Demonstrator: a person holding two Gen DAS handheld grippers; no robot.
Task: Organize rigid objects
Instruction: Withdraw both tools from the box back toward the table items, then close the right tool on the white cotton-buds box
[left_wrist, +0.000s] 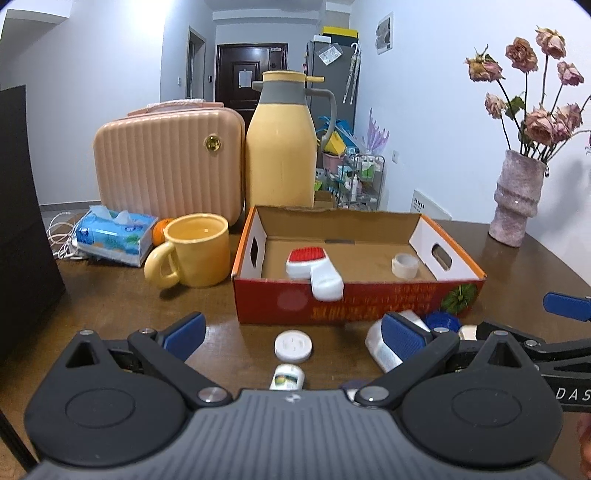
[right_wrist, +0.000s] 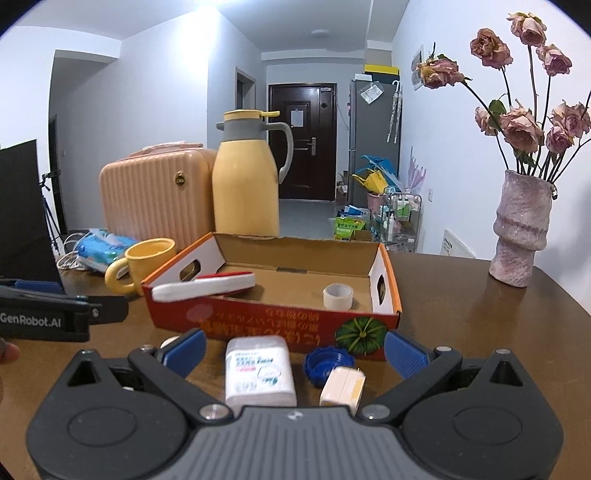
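A red cardboard box (left_wrist: 332, 306) (right_wrist: 258, 325) stands open on the brown table. A white and red brush (left_wrist: 314, 269) (right_wrist: 207, 286) leans over its near wall, and a tape roll (left_wrist: 405, 264) (right_wrist: 337, 295) lies inside. My left gripper (left_wrist: 293, 338) is open and empty above a white round disc (left_wrist: 293, 345) and a small white bottle (left_wrist: 287, 377). My right gripper (right_wrist: 293, 350) is open and empty above a white plastic container (right_wrist: 258, 373) (left_wrist: 382, 349), a blue cap (right_wrist: 325, 363) (left_wrist: 443, 321) and a white charger plug (right_wrist: 343, 386).
A yellow mug (left_wrist: 195, 254), a tissue pack (left_wrist: 114, 236), an orange (left_wrist: 160, 230), a pink case (left_wrist: 170, 162) and a yellow thermos jug (left_wrist: 282, 144) stand behind and left of the box. A vase (right_wrist: 519, 232) of dried roses is at the right. A dark monitor (left_wrist: 22, 221) is at far left.
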